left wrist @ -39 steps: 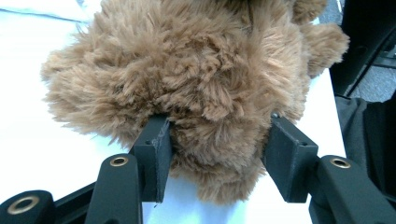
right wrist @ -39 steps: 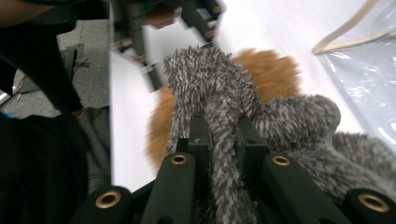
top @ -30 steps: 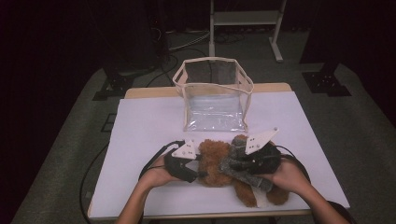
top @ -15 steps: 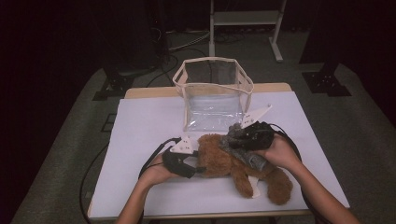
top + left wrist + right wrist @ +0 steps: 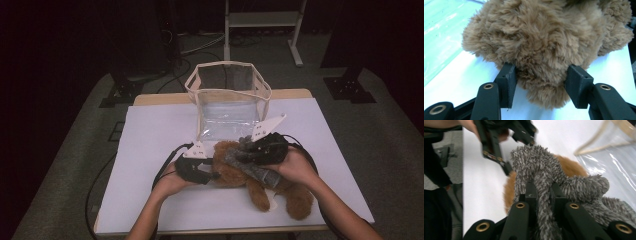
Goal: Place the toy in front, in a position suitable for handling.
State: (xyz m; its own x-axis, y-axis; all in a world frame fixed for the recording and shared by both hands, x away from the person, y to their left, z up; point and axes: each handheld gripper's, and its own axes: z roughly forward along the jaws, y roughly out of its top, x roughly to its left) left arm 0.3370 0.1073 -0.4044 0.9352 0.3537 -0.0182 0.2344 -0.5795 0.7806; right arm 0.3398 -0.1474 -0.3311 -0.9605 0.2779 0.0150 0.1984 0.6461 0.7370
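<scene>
Brown plush fills the middle of the scene: a teddy bear (image 5: 250, 175) lies on a white table (image 5: 150, 140), just in front of a clear plastic tote bag (image 5: 230, 100) with cream trim that stands open behind it. Draped over the bear is a grey fuzzy scarf (image 5: 250, 167). The right gripper (image 5: 541, 195) is clenched tight on a strand of that scarf, its black jaws pinching the grey pile between them, and the right hand (image 5: 295, 167) holds it over the bear's body. At the bear's other end, the left gripper (image 5: 541, 82) has its jaws on either side of a rounded lump of brown fur, pads (image 5: 509, 80) pressing into the pile; they have just been closing on it, so it is grasping the bear. The step in hand looks like steadying the bear with the left while the right pulls the scarf. The next move probably calls for a firm hold at the left and a gentle tug with the right, so the scarf slides without dragging the bear toward the bag. No brand, label or writing can be read anywhere.
</scene>
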